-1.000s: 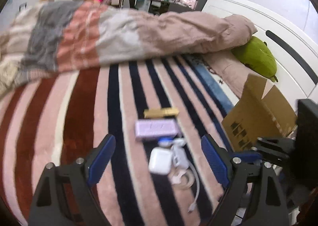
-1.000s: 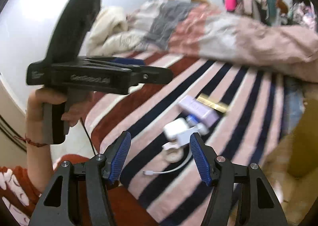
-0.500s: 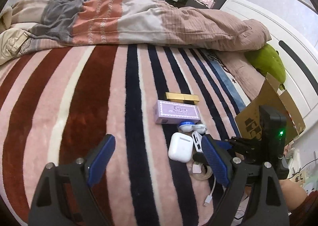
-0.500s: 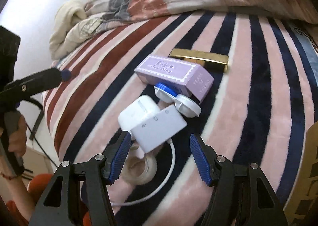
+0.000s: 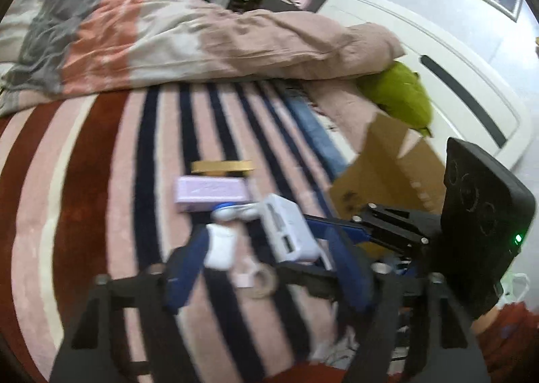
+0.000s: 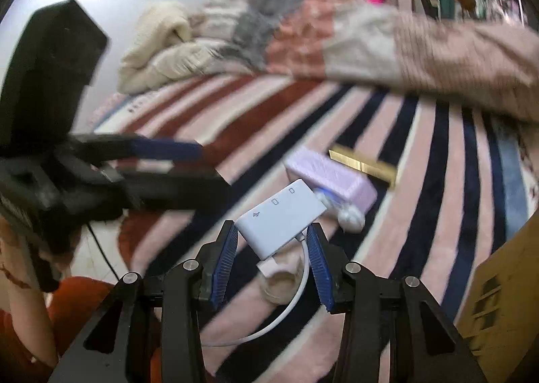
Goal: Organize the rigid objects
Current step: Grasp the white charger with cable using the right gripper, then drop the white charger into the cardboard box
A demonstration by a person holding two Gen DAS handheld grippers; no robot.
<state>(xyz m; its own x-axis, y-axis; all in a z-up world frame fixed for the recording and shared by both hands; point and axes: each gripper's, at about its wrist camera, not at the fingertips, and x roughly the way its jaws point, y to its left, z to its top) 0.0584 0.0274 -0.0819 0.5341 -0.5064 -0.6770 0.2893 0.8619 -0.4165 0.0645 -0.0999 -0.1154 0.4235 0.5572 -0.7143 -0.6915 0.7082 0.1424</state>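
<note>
My right gripper (image 6: 273,248) is shut on a white USB adapter hub (image 6: 281,216) and holds it above the striped blanket, its white cable (image 6: 293,308) hanging down. It also shows in the left wrist view (image 5: 289,231). Below lie a tape roll (image 6: 281,285), a blue-and-white contact lens case (image 5: 232,209), a purple box (image 5: 210,192), a gold bar-shaped box (image 5: 222,166) and a white earbuds case (image 5: 220,246). My left gripper (image 5: 266,271) is open and empty, hovering over the earbuds case and the tape roll (image 5: 264,285).
An open cardboard box (image 5: 387,174) stands at the right bed edge, also in the right wrist view (image 6: 502,308). A green plush (image 5: 401,96) lies by the white headboard (image 5: 454,72). A rumpled duvet (image 5: 202,42) covers the far side of the bed.
My right gripper has closed on the adapter hub and lifted it off the blanket, cable trailing. My left gripper has come in closer over the pile.
</note>
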